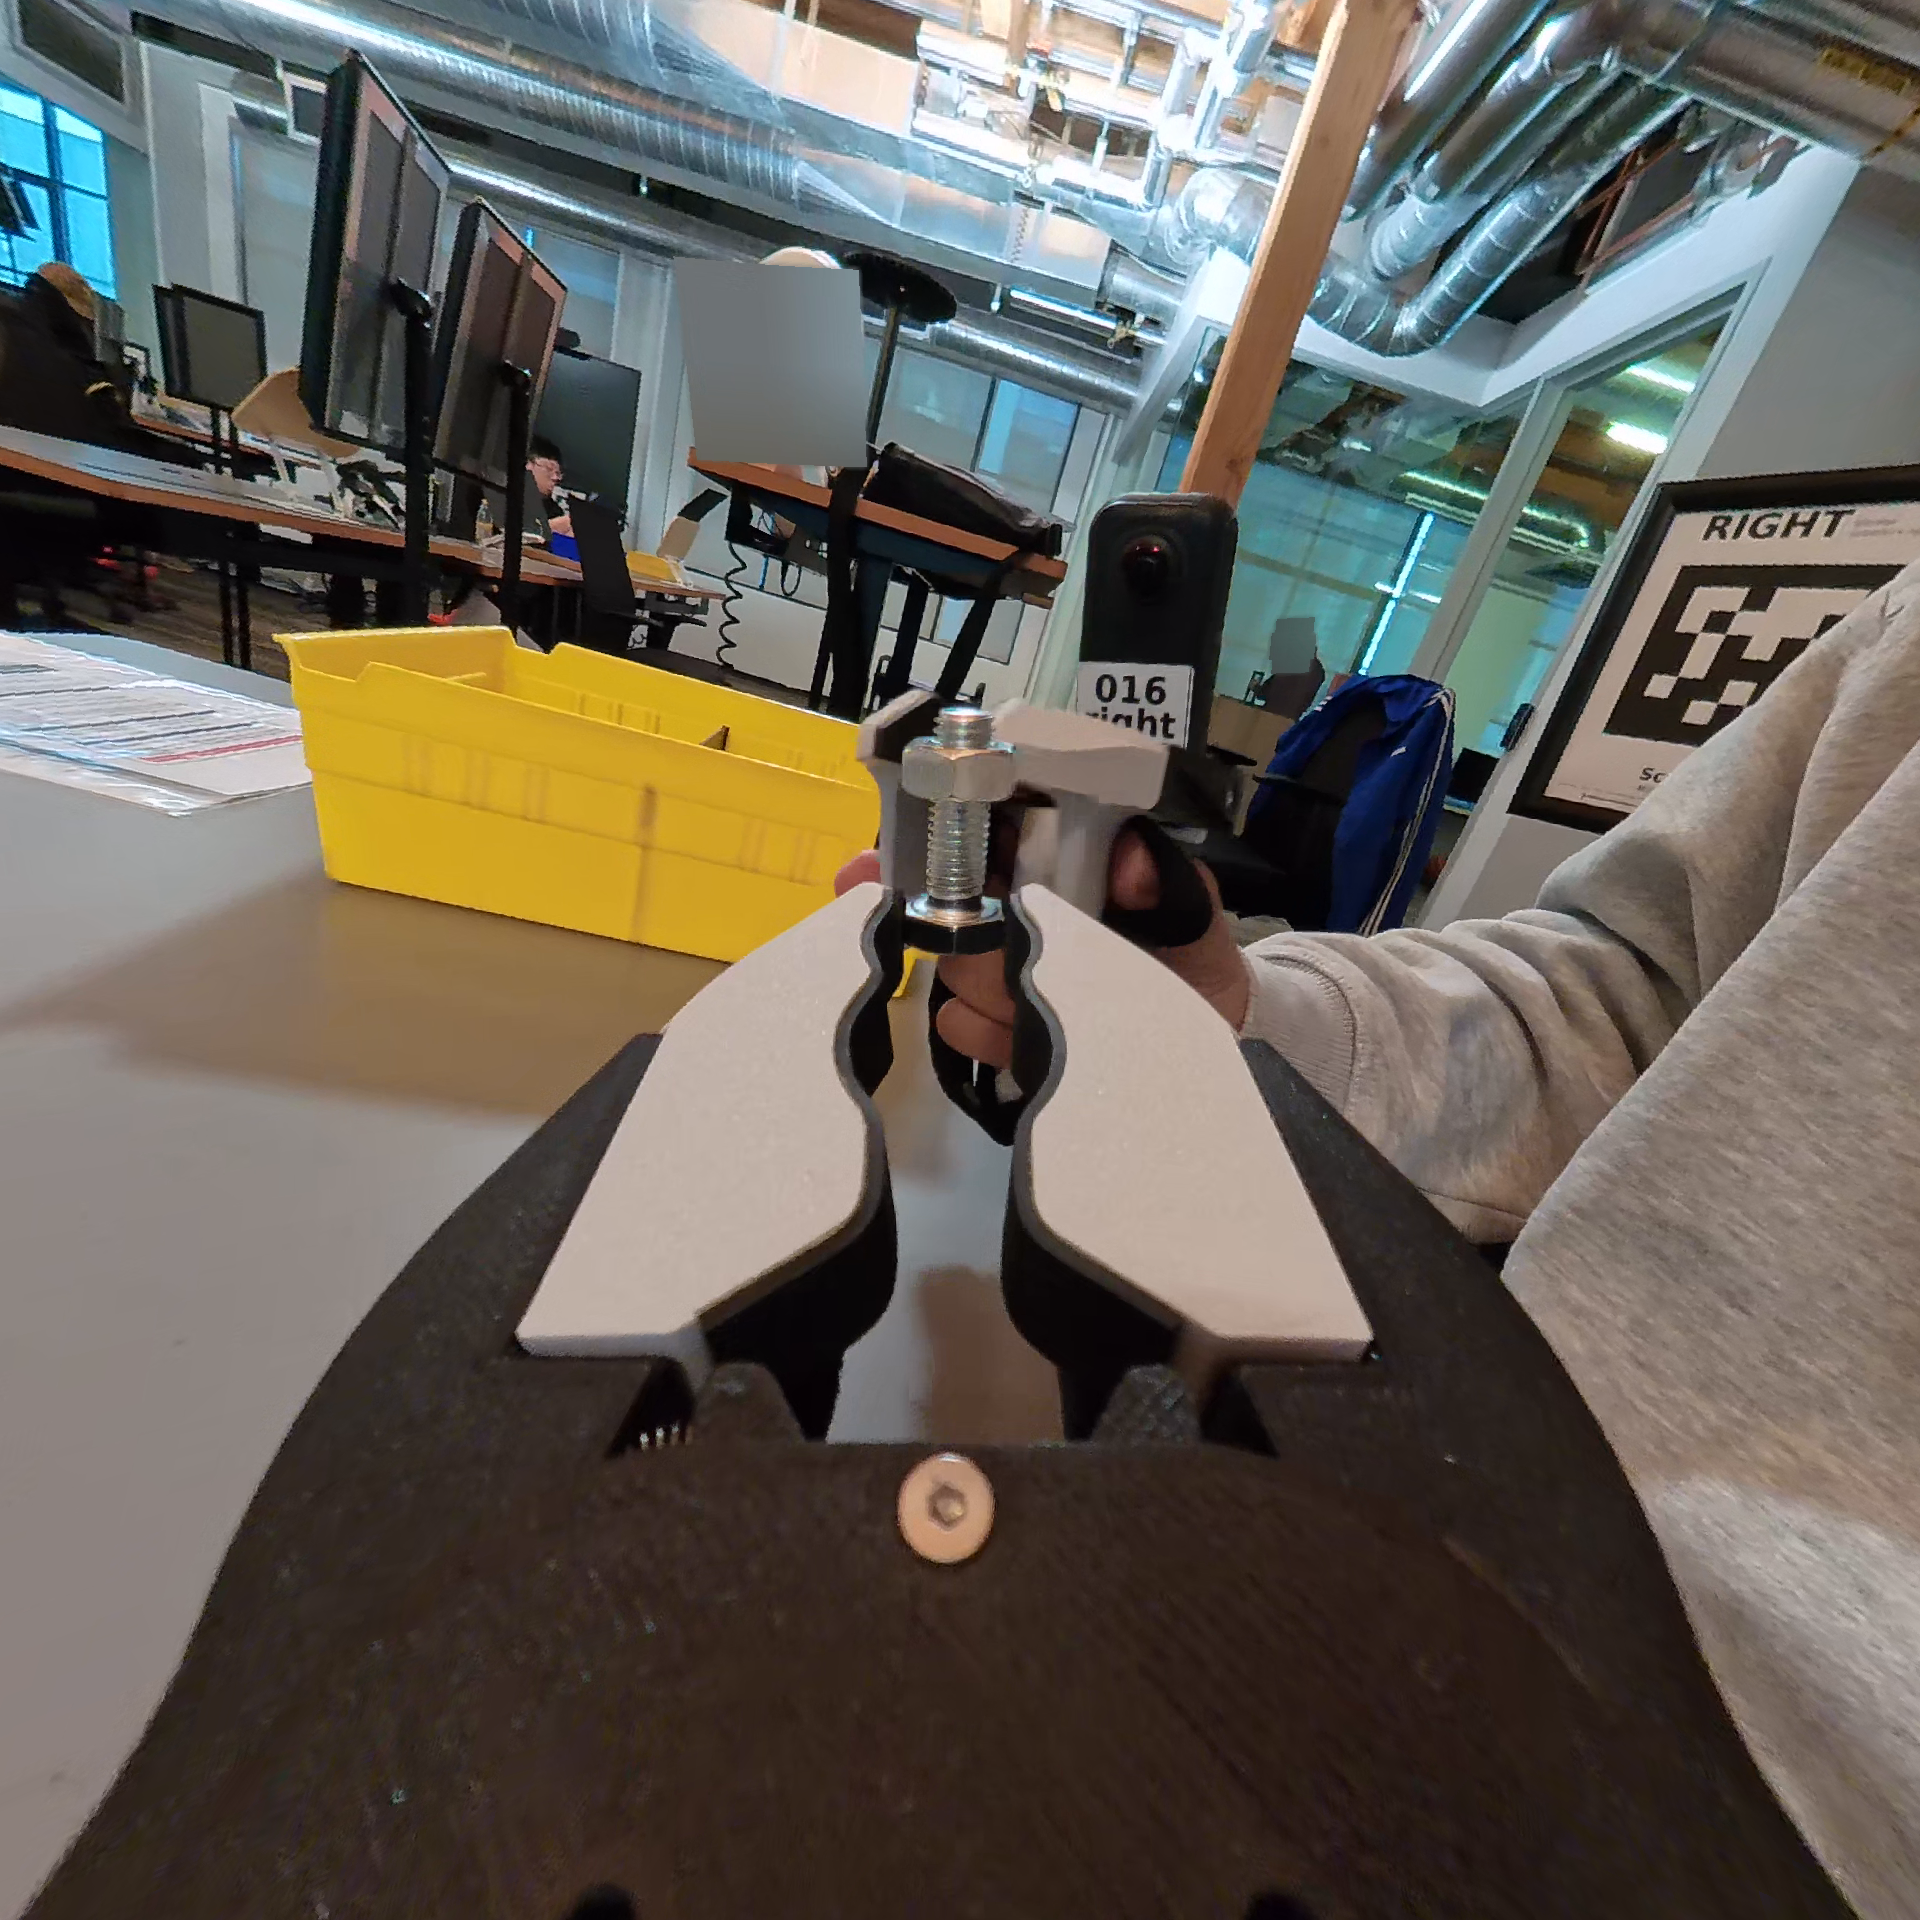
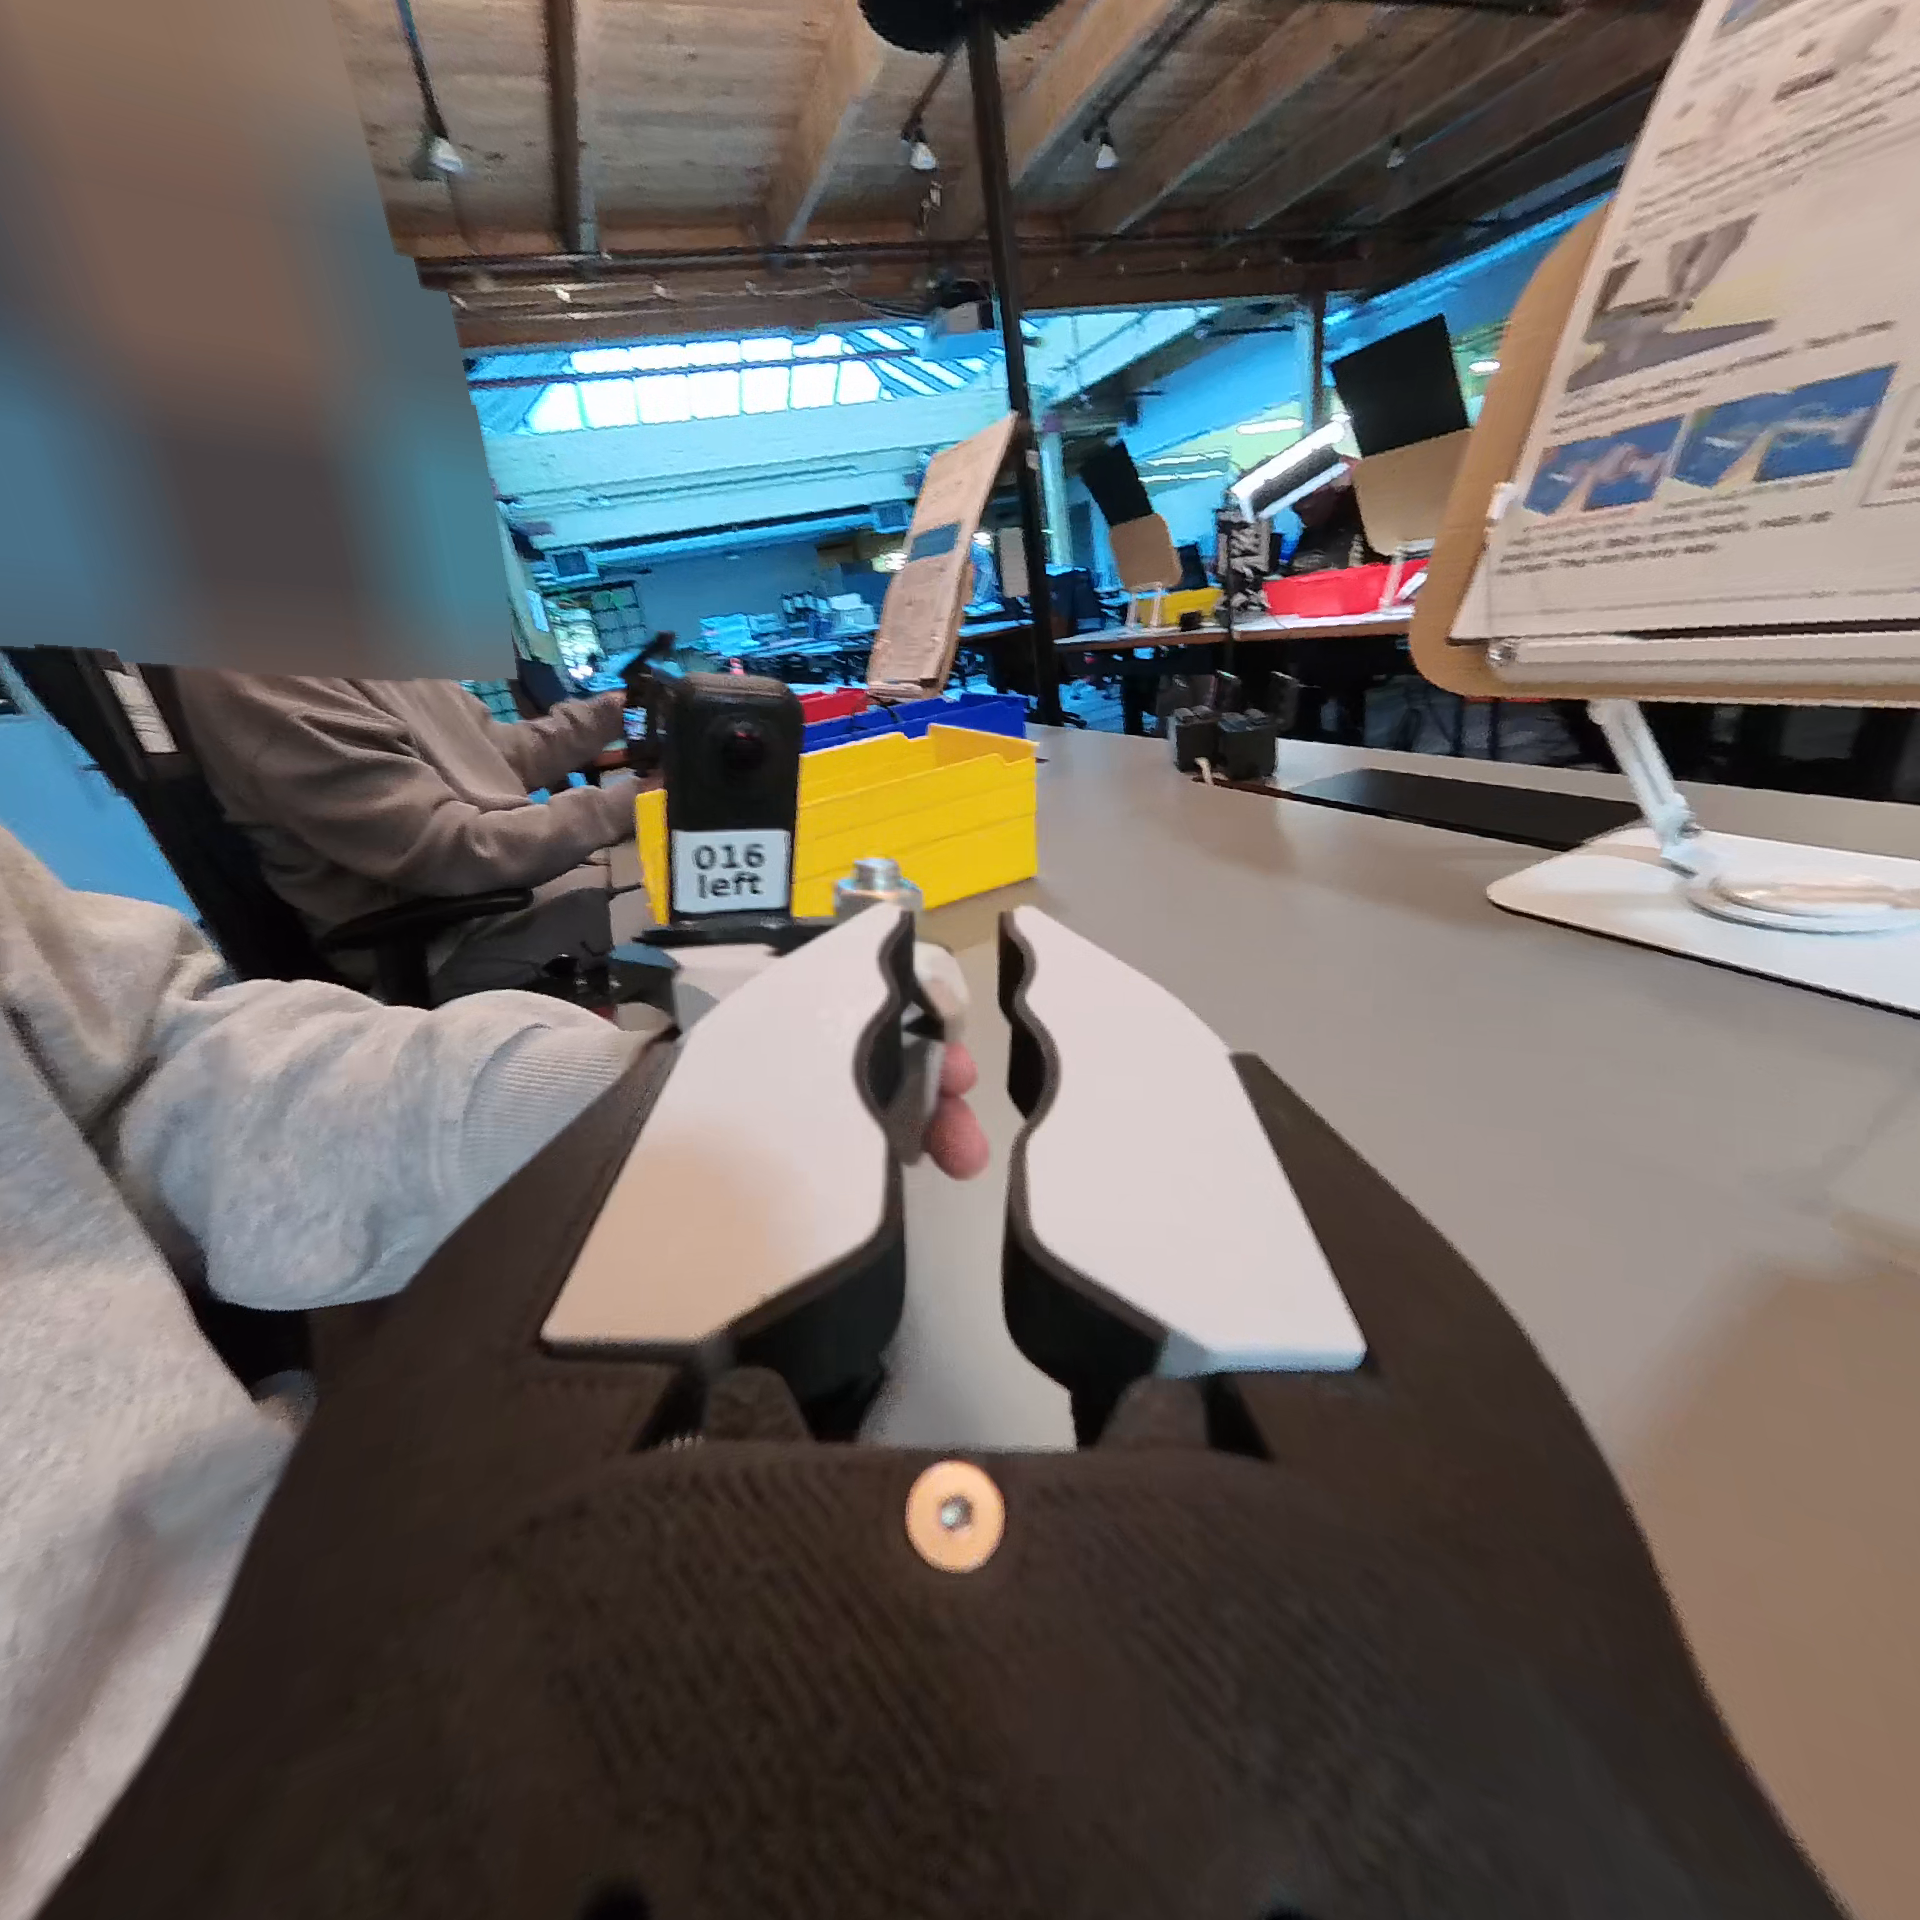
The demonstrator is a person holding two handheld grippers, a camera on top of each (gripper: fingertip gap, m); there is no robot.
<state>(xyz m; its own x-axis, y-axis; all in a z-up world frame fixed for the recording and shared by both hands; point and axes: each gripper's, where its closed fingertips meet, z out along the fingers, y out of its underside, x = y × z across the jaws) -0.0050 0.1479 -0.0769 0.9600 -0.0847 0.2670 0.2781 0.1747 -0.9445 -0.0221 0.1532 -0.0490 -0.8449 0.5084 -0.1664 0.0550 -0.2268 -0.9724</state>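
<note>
**Two grippers meet on one upright bolt**

One bolt (image 1: 951,852) is the centre of it all, held above the grey table (image 1: 208,1143) between the two tools, threads upward and head down.

- Left gripper (image 1: 951,925): fingers drawn in and clamped on the bolt's head and washer at the very tips. Gripping it low leaves the whole threaded shank bare above, and probably keeps the bolt from turning.
- A hex nut (image 1: 951,774) sits high on the threads, with a short stub of bolt showing above it.
- Right gripper (image 2: 956,935): it faces the left one, tips level with the nut. From the left wrist view its fingers flank the nut closely. From its own view the fingers stand a little apart, and the bolt's top shows just past the left fingertip rather than in the gap. I cannot tell whether it pinches the nut or merely sits against it.
- A hand (image 1: 1143,935) in a grey sleeve (image 1: 1558,1039) wraps the right gripper's handle directly behind the bolt, so both tools are kept close to the body, clear of the tabletop.
- The yellow bin (image 1: 520,790) sits on the table beyond the grippers, within easy reach; its contents are not visible.
- A tilted document stand (image 2: 1714,416) stands off to the right, angled toward the worker.
</note>
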